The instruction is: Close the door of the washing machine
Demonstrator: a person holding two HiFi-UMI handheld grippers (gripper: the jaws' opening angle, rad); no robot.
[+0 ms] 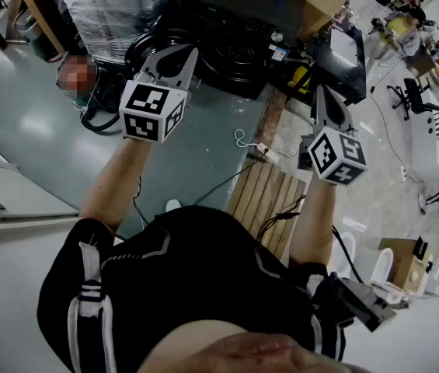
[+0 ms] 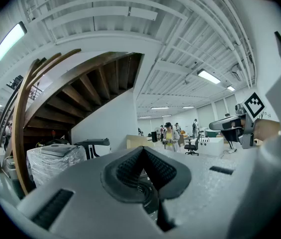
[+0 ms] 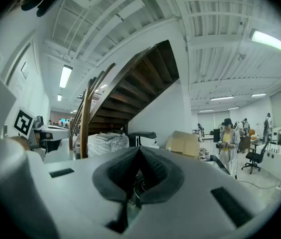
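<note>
**A:** Grey ribbed pads [image 2: 128,169] pressed tip to tip: is that both tools?

**B:** Both. The left gripper [image 2: 142,156] has its jaws together with nothing between them, and the right gripper [image 3: 139,156] is the same. Each one is closed on air.

**A:** Why carry them like that?

**B:** My guess is that a door needs a push, not a pinch, and closed jaws make one blunt nose. The person holds both out level ahead of the chest, well apart. I read that as a ready pose.

**A:** And the washing machine?

**B:** I cannot find it in any view. A white flat-topped thing [image 1: 17,200] sits at the head view's left edge (too cropped to name). So I can't tell how the door stands, and I judge the task not yet begun.

**A:** What does the head view give that the others lack?

**B:** What lies below. It shows a green floor [image 1: 33,130], a slatted wooden board [image 1: 270,200] beside the right forearm, and the marker cubes [image 1: 153,111] on top of the tools.

**A:** And the gripper views?

**B:** They show the room at eye height. You get a wooden staircase [image 3: 135,83], a plastic-wrapped bundle [image 3: 108,143], a cardboard box [image 3: 185,142] and a distant person in yellow [image 3: 228,138]. Each view also catches the other gripper at its edge.
</note>
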